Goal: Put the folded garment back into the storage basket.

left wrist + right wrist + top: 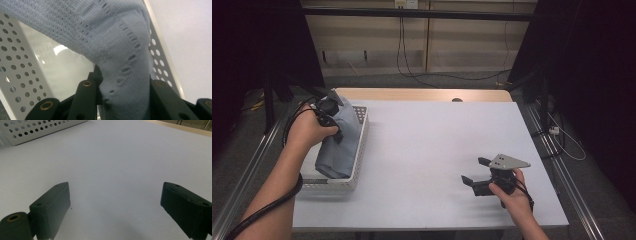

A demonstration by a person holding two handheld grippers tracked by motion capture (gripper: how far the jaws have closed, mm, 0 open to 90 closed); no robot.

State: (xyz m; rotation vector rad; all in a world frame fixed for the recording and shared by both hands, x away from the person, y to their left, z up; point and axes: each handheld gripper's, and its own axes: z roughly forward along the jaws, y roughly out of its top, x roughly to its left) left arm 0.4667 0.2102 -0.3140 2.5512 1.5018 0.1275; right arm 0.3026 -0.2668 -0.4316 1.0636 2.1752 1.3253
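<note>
Nearest the table's [422, 150] front edge, at its right, the right hand [512, 192] rests low on the white top, forearm coming in from the bottom, and points the right gripper [476, 172] leftward toward the basket [357, 165]; its jaws stand spread wide with bare table between them, well apart from the basket. Farther back, at the table's left edge, the left forearm reaches forward and the left hand [309, 131] bends over the basket. The left gripper [125, 85] there pinches a fold of the blue cloth [339, 142] between its jaws. The cloth stands bunched inside the basket, rising above its perforated wall.
</note>
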